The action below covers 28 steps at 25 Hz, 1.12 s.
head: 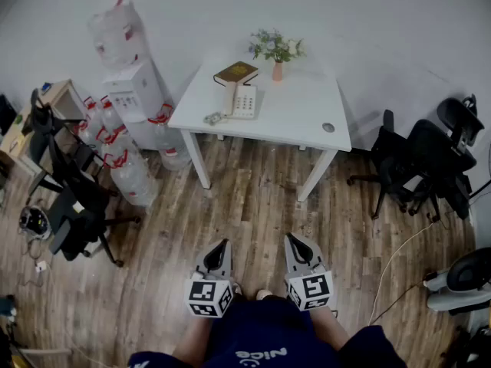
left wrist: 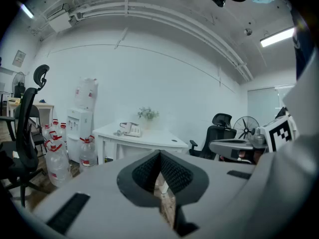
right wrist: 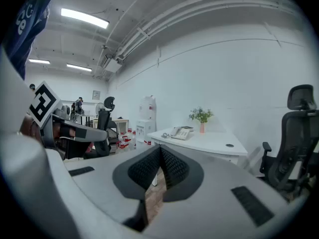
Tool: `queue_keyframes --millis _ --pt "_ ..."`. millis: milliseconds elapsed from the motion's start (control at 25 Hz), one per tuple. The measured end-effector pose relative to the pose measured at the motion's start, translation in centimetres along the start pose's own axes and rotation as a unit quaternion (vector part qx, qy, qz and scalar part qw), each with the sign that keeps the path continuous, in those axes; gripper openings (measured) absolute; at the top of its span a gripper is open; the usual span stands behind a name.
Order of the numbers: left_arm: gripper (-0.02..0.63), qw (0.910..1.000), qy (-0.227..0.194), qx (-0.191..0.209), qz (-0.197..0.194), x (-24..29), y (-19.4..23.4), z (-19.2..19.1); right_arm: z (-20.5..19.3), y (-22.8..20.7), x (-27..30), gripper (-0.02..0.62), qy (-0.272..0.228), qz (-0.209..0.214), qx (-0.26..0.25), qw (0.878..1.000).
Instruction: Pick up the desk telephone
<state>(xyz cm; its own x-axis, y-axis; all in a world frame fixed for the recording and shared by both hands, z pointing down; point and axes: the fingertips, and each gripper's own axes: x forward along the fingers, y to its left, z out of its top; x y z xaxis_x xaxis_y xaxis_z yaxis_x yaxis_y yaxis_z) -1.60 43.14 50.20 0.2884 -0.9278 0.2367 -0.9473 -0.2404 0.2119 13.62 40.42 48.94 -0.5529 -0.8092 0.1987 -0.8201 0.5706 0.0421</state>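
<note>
1. My left claw (head: pixel 223 244) is closed, its ribbed pads pressed flat together with nothing between them.
2. My right claw (head: pixel 292 238) is closed the same way and is also empty. The two hang side by side, low in front of me, both aimed at the table (head: pixel 295 113).
3. Under both claws is a floor (head: pixel 253 205) of brown wood planks, which runs on ahead to the table's legs.
4. The table is white and stands against a plain white wall (head: pixel 368 21), well apart from the claws.
5. The telephone (head: pixel 243 100) sits on the back left part of the table, with the handset along its left side.
6. A dark book (head: pixel 235 73) lies just behind the telephone, and a small object (head: pixel 214 118) that I cannot identify lies just beside its front left corner.
7. Right of the book, near the wall, stands a pink vase (head: pixel 277 69) of green sprigs. There is a round cable hole (head: pixel 328 127) near the table's front right corner.
8. Left of the table is a white water dispenser (head: pixel 134 90) with a wrapped bottle on top. A cluster of red-capped water bottles (head: pixel 126 171) stands on the floor around it.
9. Black office chairs stand further out on the left (head: pixel 73 198) and on the right (head: pixel 430 159). A pale cable (head: pixel 391 265) trails across the floor on the right.
</note>
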Motion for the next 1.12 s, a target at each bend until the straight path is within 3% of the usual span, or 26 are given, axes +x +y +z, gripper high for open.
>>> queue_keyframes --millis 360,680,840,1120 --pt "0.017 1.0000 -0.005 -0.001 -0.001 0.1 1.7 0.3 0.2 1.2 1.2 0.021 0.003 -0.008 -0.006 1.000" --pt "0.017 0.9998 -0.017 0.002 0.013 -0.5 6.6 0.9 0.7 0.5 2.1 0.021 -0.012 -0.062 0.001 0.998" --pt "0.017 0.9993 -0.034 0.014 -0.012 -0.6 7.6 1.5 0.5 1.0 2.3 0.023 -0.006 -0.084 -0.009 0.996" --pt "0.017 0.9988 -0.030 0.016 -0.037 0.7 8.3 1.4 -0.2 2.4 3.2 0.023 0.005 -0.066 -0.007 0.998"
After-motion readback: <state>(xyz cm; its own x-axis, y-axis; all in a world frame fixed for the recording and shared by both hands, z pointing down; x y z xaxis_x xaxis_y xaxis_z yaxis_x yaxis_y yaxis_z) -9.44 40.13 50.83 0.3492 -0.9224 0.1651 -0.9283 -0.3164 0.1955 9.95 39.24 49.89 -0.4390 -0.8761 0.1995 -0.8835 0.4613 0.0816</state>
